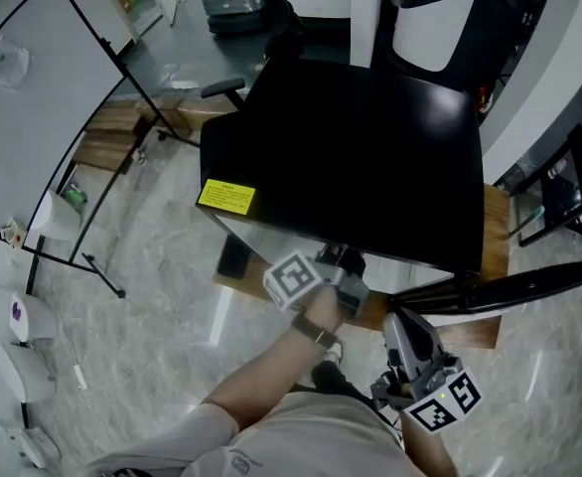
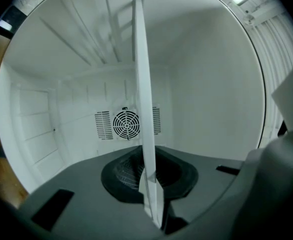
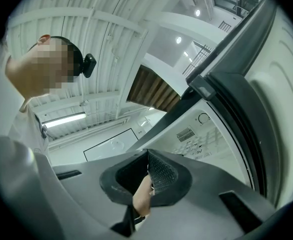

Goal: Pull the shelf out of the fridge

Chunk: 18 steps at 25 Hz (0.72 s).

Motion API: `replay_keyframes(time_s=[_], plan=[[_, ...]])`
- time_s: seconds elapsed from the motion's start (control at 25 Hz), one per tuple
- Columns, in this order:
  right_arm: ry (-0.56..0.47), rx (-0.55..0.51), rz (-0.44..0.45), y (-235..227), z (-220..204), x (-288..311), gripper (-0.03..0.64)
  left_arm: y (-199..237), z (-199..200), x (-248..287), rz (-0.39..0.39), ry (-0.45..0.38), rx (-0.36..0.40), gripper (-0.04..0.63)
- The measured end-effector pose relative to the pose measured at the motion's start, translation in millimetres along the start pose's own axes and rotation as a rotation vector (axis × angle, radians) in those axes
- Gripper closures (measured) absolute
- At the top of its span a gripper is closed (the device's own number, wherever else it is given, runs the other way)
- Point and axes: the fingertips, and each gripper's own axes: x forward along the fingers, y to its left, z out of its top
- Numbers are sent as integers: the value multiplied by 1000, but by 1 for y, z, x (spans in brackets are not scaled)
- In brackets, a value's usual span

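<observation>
Head view: we see left gripper [image 1: 345, 262] reaching into the front of the black fridge [image 1: 351, 157], right gripper [image 1: 397, 322] near its open door [image 1: 514, 284]. Left gripper view: jaws clamped on the shelf [image 2: 142, 109] front edge, shelf inside the fridge, fan grille [image 2: 126, 124] behind. Right gripper view: jaws together, nothing gripped

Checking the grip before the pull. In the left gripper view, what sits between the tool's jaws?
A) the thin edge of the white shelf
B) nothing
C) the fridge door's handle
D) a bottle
A: the shelf runs edge-on into the left tool, whose jaws press on it.
</observation>
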Motion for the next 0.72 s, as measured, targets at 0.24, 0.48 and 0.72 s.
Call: replay_keyframes(time_s=[0.24, 0.48, 0.72], plan=[[-4, 8, -5, 1, -1, -4, 597, -1, -2, -7, 15, -8, 2, 566], [-7, 13, 0, 8, -6, -7, 597, -2, -5, -18, 23, -3, 1, 566], [-8, 22, 4, 15, -12, -14, 597, -1, -9, -29, 29, -5, -2, 566]])
